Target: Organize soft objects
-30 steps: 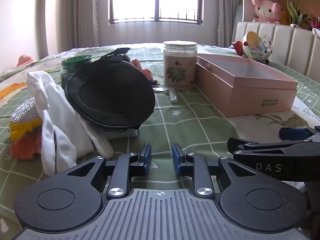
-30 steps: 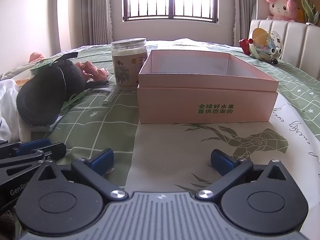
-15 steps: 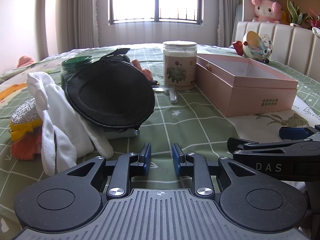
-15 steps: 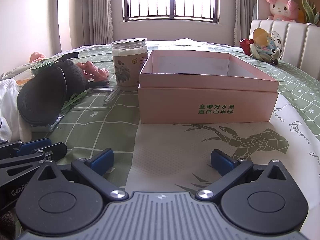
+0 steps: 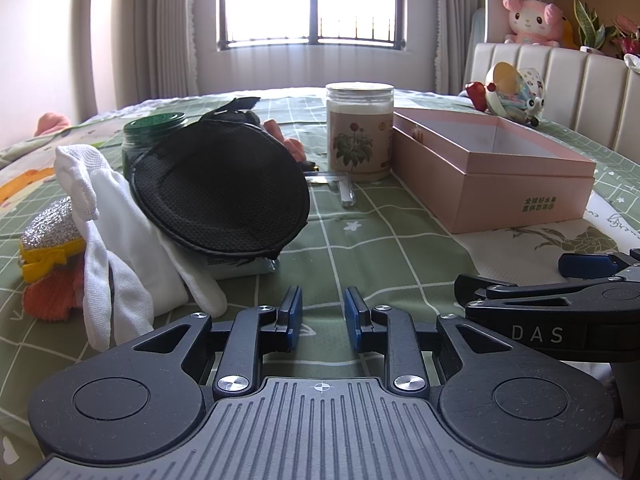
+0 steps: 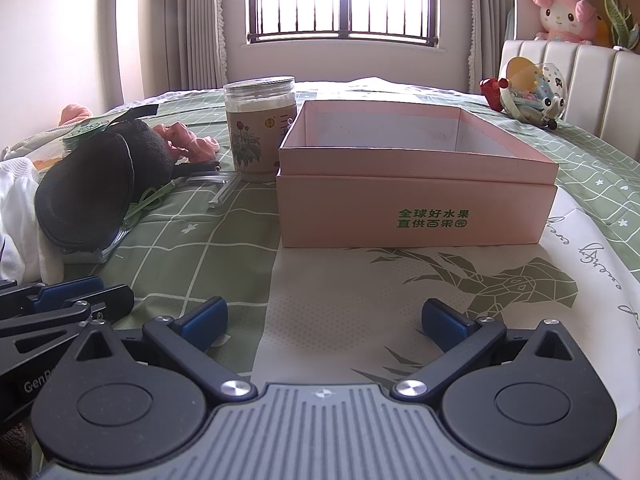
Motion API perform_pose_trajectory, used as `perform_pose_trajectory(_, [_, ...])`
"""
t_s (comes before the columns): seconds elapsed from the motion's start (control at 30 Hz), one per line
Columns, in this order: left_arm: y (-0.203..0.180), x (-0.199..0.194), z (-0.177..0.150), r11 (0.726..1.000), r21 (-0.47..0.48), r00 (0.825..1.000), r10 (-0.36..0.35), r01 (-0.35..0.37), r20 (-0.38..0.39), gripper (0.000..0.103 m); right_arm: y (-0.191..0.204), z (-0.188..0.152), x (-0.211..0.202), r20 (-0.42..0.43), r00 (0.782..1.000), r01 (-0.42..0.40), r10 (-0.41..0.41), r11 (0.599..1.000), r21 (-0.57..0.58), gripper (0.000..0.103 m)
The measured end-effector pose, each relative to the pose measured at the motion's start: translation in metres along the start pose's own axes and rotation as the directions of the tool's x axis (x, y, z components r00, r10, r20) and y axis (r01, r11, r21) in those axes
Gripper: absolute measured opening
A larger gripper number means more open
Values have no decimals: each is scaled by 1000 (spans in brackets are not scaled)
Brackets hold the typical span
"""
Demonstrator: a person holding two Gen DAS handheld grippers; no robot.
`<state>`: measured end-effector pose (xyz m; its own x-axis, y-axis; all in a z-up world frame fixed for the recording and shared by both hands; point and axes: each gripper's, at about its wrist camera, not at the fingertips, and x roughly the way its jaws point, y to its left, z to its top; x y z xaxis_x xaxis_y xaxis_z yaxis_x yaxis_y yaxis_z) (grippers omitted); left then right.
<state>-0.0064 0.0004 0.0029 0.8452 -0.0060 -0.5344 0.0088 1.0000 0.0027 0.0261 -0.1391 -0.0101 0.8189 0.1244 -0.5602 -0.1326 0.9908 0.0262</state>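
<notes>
Pink card box sits open and bare on the bed, with nothing soft in it yet. Nothing has shifted over the last second: both tools hang just where they were, low over the green checked cover, so the sorting has not begun. The left tool has its blue pads drawn near each other with a narrow gap and nothing between them. The right tool stands wide apart, also empty, pointed at the box front.

The soft things lie in a heap to the left: a black mask leaning on a white glove, an orange cloth under a glittery piece beside them, and pink fabric further back near the jar. I judge the glove is the nearest pick for the left tool, which would need to widen first; the stillness reads as a pause before reaching.
</notes>
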Motion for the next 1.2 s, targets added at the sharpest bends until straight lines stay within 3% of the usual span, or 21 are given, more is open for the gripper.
perform_pose_trajectory(1.2, [1, 3, 1, 1000, -2, 1000, -1, 1, 1, 27, 0, 0, 0, -1, 1000, -3, 3, 1000, 5, 103])
